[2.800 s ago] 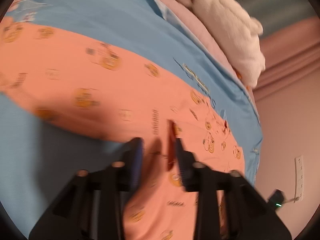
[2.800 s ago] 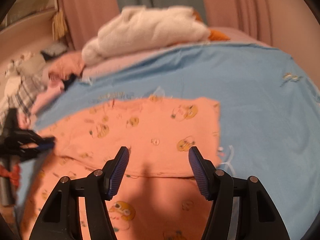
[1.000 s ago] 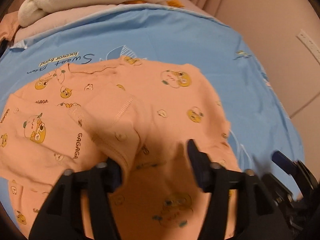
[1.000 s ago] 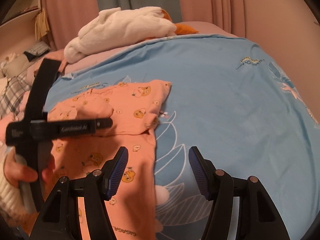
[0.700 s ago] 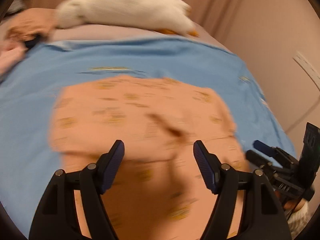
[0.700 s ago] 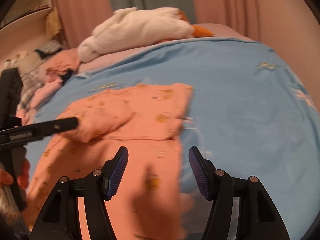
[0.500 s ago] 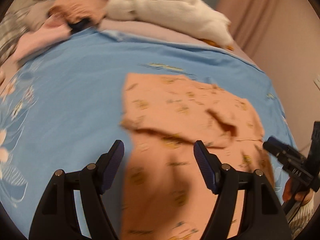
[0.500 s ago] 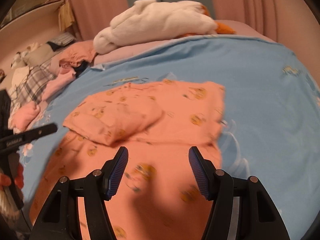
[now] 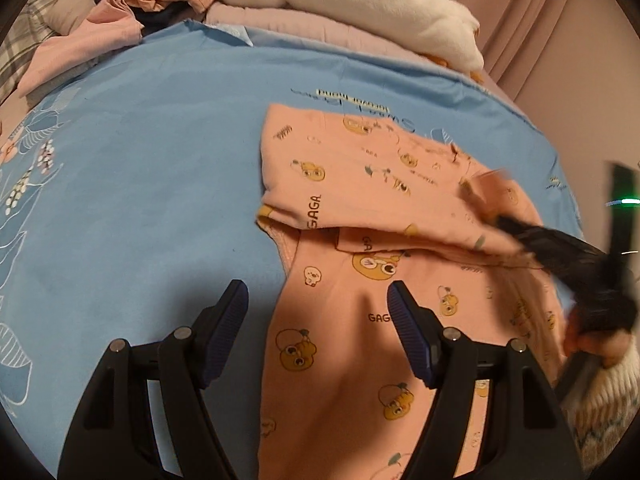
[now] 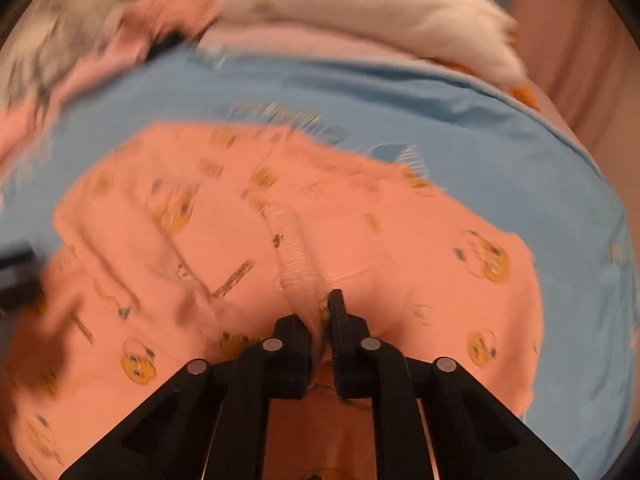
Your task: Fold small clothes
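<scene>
A small peach-orange garment (image 9: 360,264) printed with yellow cartoon faces lies on a blue bedsheet (image 9: 140,160), right of centre in the left wrist view. Its top part appears already folded over: a doubled layer lies across the upper portion, and one long flat panel runs down toward the camera. So the fold looks partly done, with the lower panel, and probably a final fold into a compact bundle, left to do.

The right gripper (image 10: 320,312) has its jaws closed on a ribbed hem or cuff of the garment near the middle of the cloth, and the fabric bunches up between them. This view is blurred by motion. In the left wrist view that same gripper shows only as a dark smear at the garment's right edge.

The left gripper (image 9: 316,320) hangs with its jaws wide apart and holds nothing. One finger is over the bare sheet, the other over the garment's lower panel, so the left edge of the cloth lies between them.

At the far end of the bed sit a fluffy white blanket (image 9: 360,0) and, to its left, a heap of pink and checked clothes (image 9: 100,28). Both are well apart from the garment. Nothing lies on the sheet around the garment to block the fold. A pink curtain (image 9: 540,20) hangs behind.
</scene>
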